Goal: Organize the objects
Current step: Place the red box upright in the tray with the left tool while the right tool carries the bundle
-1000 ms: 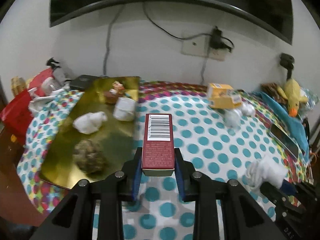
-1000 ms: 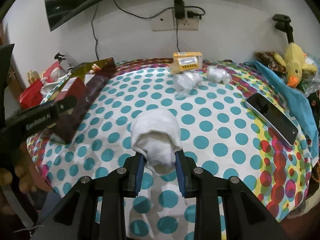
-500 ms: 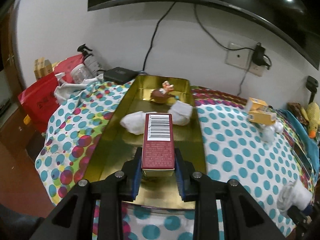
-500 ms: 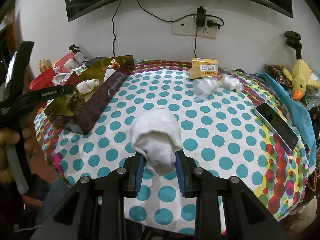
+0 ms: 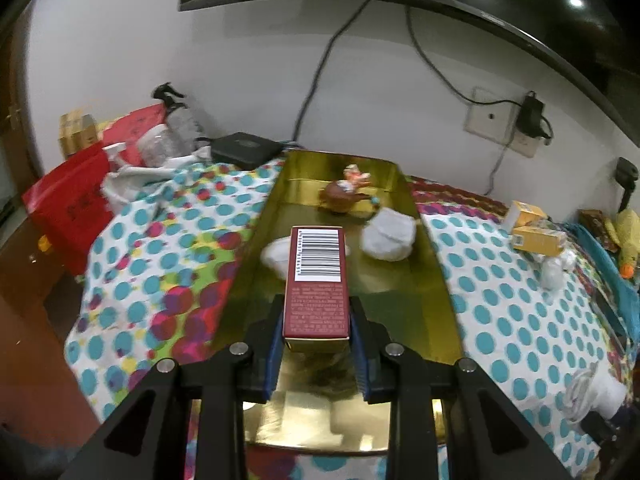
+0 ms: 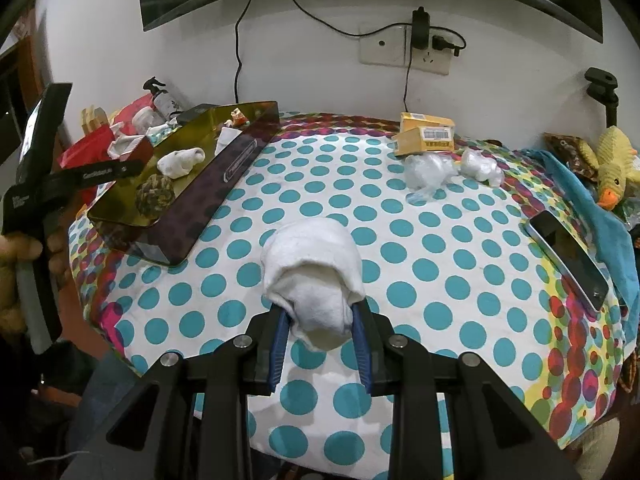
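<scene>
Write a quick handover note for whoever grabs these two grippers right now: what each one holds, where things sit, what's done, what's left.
Left gripper: shut on the red box, held above the gold tray.
Right gripper: shut on a white sock bundle, over the polka-dot cloth, apart from the tray.
Done: the tray already holds a rope ball, two white bundles and a small figurine.
Left: set the box down in the tray, likely bring the sock bundle over next. Yellow boxes, plastic-wrapped bundles and a phone sit outside the tray.
</scene>
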